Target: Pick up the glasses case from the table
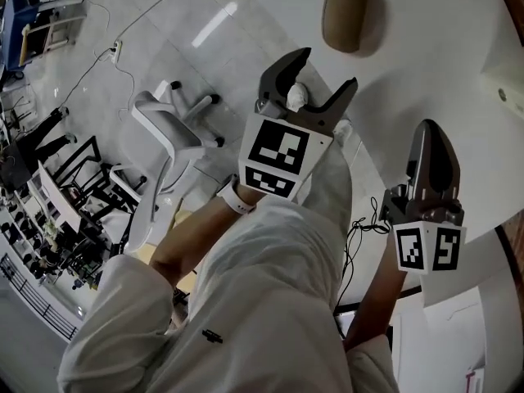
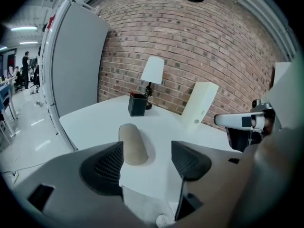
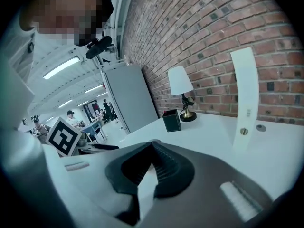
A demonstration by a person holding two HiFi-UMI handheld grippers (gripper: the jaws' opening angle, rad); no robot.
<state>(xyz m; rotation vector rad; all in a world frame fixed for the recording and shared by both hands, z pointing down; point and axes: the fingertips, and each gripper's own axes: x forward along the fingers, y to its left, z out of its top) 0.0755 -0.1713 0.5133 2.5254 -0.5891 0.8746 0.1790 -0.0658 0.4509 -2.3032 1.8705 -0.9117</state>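
My head camera looks steeply down past the wearer's lap [image 1: 270,301], taking in the table [image 1: 426,47] edge, the case [image 1: 346,12], the left gripper [image 1: 327,66] and the right gripper [image 1: 431,133] from close above. The left gripper camera sits low at the table edge and faces along its jaws across the top to the brick wall [image 2: 199,42], sharing the case, close ahead, with the head view. The right gripper camera looks nearly level toward the same wall, and both gripper views share the lamp [image 2: 153,72] and box [image 2: 137,104].
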